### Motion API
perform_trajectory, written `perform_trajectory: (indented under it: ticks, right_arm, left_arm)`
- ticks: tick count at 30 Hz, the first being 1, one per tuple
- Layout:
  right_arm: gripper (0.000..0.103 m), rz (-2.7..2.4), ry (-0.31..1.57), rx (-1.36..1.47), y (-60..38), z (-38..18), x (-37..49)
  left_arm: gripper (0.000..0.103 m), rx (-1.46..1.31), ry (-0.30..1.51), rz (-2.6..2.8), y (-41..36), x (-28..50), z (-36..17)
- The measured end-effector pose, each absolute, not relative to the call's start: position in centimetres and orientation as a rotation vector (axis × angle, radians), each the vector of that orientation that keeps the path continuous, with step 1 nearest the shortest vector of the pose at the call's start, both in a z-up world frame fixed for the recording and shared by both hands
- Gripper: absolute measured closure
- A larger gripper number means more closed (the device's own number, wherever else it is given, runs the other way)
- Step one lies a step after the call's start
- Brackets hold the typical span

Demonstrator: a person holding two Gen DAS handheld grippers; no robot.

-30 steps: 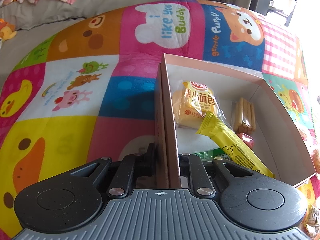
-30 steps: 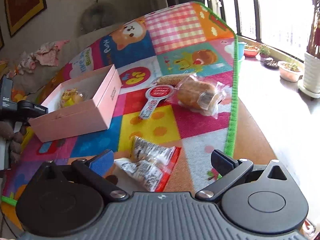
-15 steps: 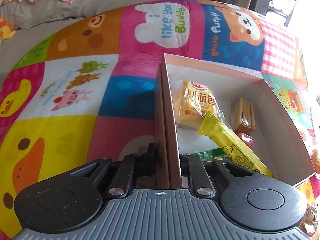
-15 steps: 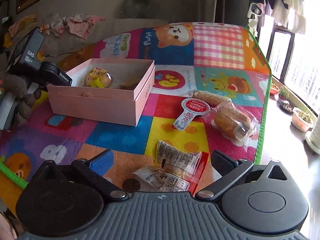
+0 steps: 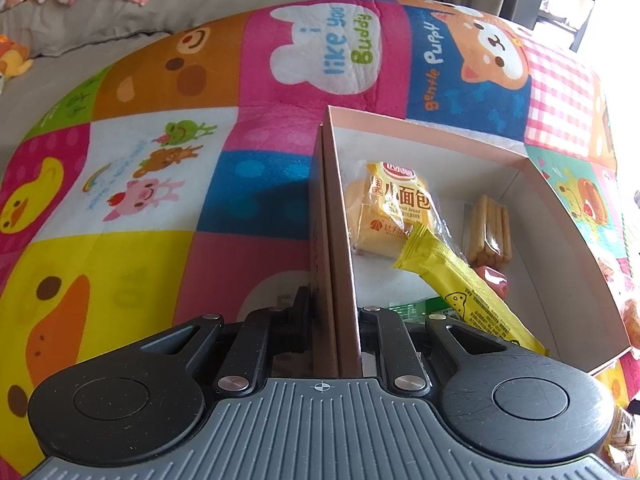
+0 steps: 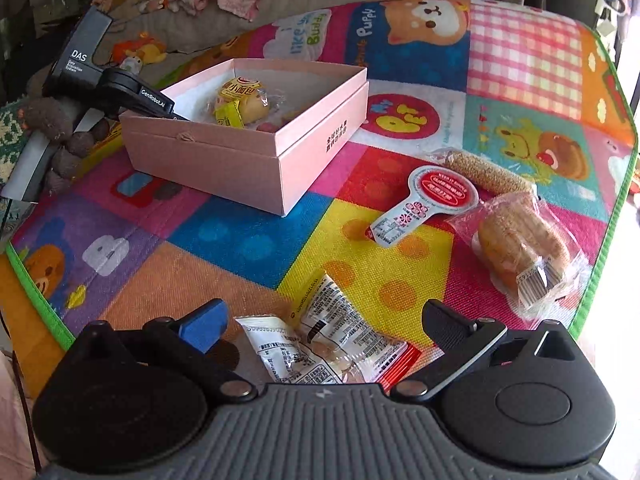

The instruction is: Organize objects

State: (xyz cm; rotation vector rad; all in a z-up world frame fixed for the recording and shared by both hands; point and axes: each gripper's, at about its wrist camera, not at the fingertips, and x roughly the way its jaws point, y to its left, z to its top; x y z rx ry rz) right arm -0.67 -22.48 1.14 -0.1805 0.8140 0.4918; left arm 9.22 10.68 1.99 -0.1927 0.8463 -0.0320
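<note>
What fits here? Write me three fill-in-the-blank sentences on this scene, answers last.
1. The left gripper is clamped on the wall of the pink ____.
2. The right gripper has its fingers ____ over the white snack packets.
3. The bagged bun lies on the ____, outside the box.

Answers: box; open; mat

Light: bright daylight from the right side in both views.
Glare: the right edge washes out to white past the play mat.
Shadows: soft; a dark patch beside the pink box wall, left wrist view.
Focus: both views sharp, colours vivid, no motion blur.
Distortion: strong fisheye bulge; mat edges curve, corners darken.
</note>
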Motion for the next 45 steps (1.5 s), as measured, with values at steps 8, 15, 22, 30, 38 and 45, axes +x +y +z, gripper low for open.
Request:
perform_trajectory:
  ticks: [8,15,22,30,38,45]
  right_arm:
    - [0.0,0.525,0.841,-0.05,-21.4,1.8,-7.1]
    - [0.001,0.317,0.769,-0.09,-20.1,2.3,-5.6]
    - [0.032,0.29,0.807,-0.142,-18.4,0.7,-4.2]
    - [0.048,0.426,0.886,-0.174,-15.6,2.7,-6.4]
    - [0.048,0.568,0.705,-0.139,-11.8,12.0,-4.5]
    - [0.048,0.503,0.645,-0.106,-8.4,13.3,3.6]
  left_arm:
    - [0.087,-0.184,0.83,-0.028,10.5,9.0,1.9]
    - [0.087,-0.199,0.834,-0.025,10.6,9.0,1.9]
    - [0.087,-0.176,0.84,-0.029,10.4,9.1,2.0]
    - [0.087,-0.157,0.831,-0.031,10.3,8.9,2.0]
    - [0.087,-0.174,0.821,-0.051,10.7,8.7,1.8]
    - [0.086,-0.183,0.814,-0.063,10.9,8.5,1.7]
